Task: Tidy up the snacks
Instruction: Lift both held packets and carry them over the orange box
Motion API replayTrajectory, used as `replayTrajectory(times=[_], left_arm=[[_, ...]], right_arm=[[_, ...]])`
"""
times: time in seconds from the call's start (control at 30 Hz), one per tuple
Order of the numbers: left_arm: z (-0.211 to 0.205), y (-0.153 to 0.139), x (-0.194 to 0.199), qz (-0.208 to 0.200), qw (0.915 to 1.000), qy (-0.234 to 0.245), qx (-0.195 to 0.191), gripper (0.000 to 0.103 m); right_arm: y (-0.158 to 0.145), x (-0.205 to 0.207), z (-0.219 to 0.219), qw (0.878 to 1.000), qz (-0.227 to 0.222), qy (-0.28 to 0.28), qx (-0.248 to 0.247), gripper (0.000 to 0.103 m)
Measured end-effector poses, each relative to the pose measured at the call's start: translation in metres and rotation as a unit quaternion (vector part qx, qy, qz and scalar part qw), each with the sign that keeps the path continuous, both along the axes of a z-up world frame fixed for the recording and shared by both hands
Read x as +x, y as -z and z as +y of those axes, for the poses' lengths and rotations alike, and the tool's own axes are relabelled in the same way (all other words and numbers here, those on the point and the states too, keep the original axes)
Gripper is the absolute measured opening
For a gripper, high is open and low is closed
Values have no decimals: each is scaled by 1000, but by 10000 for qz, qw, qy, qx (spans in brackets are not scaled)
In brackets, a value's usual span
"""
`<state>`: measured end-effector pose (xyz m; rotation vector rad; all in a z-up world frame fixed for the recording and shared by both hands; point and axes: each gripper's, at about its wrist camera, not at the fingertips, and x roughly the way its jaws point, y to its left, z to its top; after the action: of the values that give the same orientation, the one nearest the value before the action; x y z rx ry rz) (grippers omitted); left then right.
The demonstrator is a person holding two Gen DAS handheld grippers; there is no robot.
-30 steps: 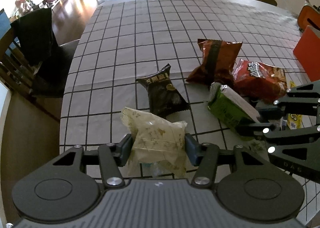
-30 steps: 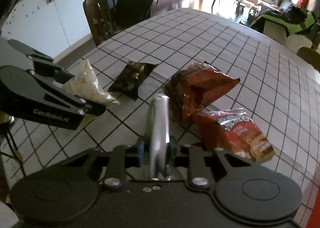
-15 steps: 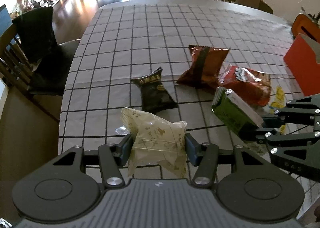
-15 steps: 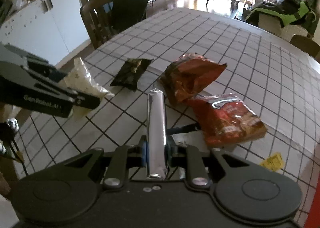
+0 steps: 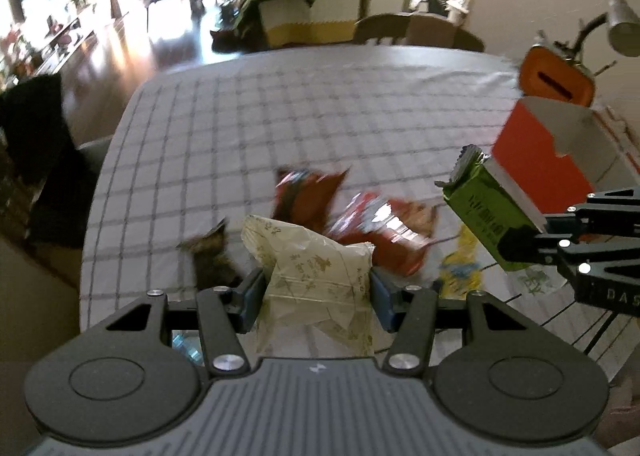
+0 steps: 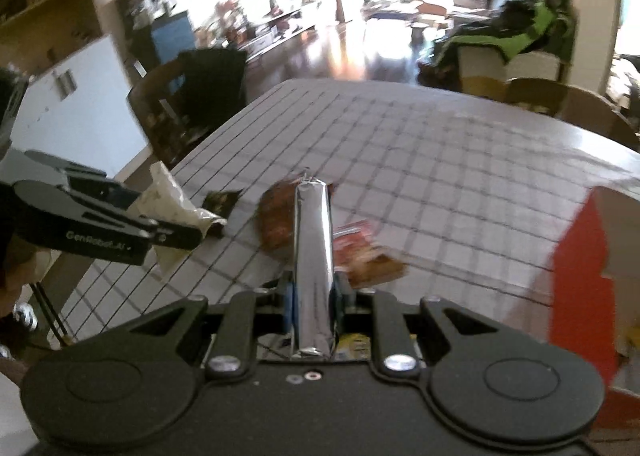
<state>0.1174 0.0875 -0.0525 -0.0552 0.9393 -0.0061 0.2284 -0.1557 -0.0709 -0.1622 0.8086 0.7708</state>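
Crinkly translucent plastic cream packet (image 5: 318, 276), glossy silver-sided foil green packet (image 5: 486, 222), smooth checked tablecloth (image 5: 280, 124), matt orange cardboard box (image 5: 532, 160)

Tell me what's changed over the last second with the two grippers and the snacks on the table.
Both grippers have lifted their packets off the table: the left gripper with the cream packet, the right gripper with the green packet, now up near the red box. Nothing was grabbed or released. The dark packet and the two red bags stayed on the table.
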Motion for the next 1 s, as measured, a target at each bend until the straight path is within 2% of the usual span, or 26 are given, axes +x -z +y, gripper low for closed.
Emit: replayTrajectory(times=[0.27,0.53,1.0], left_arm=[[-66,-28,30,-314,9981,531,9,55],[-146,-38,62,-481,9929,1085,84,55],[-274,-26,125,-207,9848,1725,34,55]], right_arm=[[-22,19,-64,9986,-214,478,90,18],[-24,37,-118,9957,-352,861,35,18],[-1,77,-228,9854,-254,1675,-183,18]])
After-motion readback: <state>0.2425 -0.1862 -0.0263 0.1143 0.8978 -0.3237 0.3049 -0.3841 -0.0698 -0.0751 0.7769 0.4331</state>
